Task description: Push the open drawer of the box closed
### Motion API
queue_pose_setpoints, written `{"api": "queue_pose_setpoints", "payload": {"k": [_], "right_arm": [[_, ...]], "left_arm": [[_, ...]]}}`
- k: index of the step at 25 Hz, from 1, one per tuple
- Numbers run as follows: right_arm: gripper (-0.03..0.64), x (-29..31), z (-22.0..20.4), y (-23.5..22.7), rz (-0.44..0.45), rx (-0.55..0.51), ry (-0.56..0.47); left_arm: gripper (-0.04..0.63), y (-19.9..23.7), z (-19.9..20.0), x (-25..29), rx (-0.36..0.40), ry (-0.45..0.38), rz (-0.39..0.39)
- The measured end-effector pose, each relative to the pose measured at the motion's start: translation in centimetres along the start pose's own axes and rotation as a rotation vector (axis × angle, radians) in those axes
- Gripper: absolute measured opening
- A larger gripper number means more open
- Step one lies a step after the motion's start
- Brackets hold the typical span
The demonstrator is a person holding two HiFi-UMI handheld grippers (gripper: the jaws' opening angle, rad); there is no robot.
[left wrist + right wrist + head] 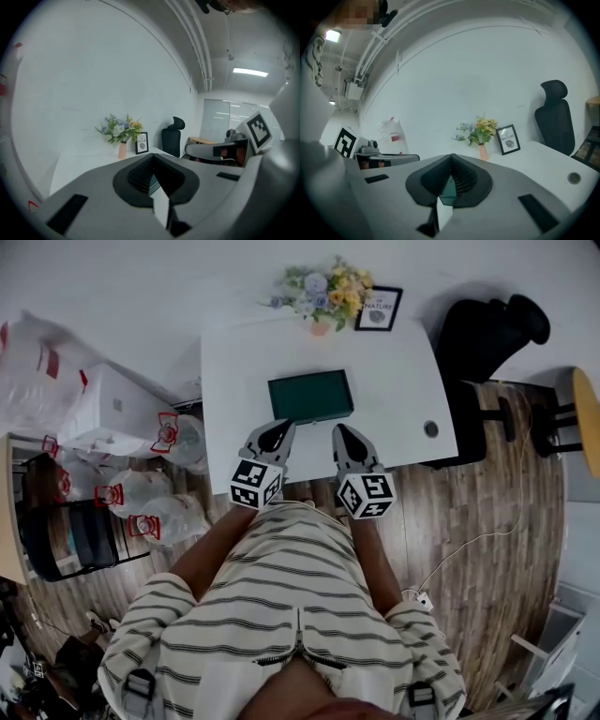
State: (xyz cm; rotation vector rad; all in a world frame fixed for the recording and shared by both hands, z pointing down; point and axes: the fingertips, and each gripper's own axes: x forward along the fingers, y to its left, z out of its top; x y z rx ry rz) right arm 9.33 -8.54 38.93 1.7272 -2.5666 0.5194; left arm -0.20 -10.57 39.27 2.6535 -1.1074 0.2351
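Observation:
The dark green box (310, 396) lies flat in the middle of the white table (394, 381). From above I cannot tell how its drawer stands. My left gripper (280, 429) is shut and empty, hovering just short of the box's near left corner. My right gripper (343, 433) is also shut and empty, near the box's near right corner. In the left gripper view the jaws of the left gripper (153, 161) meet, with a sliver of green box (153, 184) below them. The right gripper (451, 161) likewise shows closed jaws over a bit of the box (449, 189).
A vase of flowers (322, 294) and a framed picture (379, 307) stand at the table's far edge. A black office chair (492, 329) stands to the right. White plastic bags (141, 493) and a shelf crowd the floor at the left. A cable grommet (430, 428) marks the table's right side.

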Motion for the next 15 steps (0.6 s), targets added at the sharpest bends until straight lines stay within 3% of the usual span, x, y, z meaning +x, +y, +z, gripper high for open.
{"api": "queue_pose_setpoints", "payload": {"k": [15], "right_arm": [[0.005, 0.23, -0.02, -0.35, -0.004, -0.013, 0.006]], "left_arm": [[0.002, 0.56, 0.24, 0.27, -0.009, -0.014, 0.017]]}}
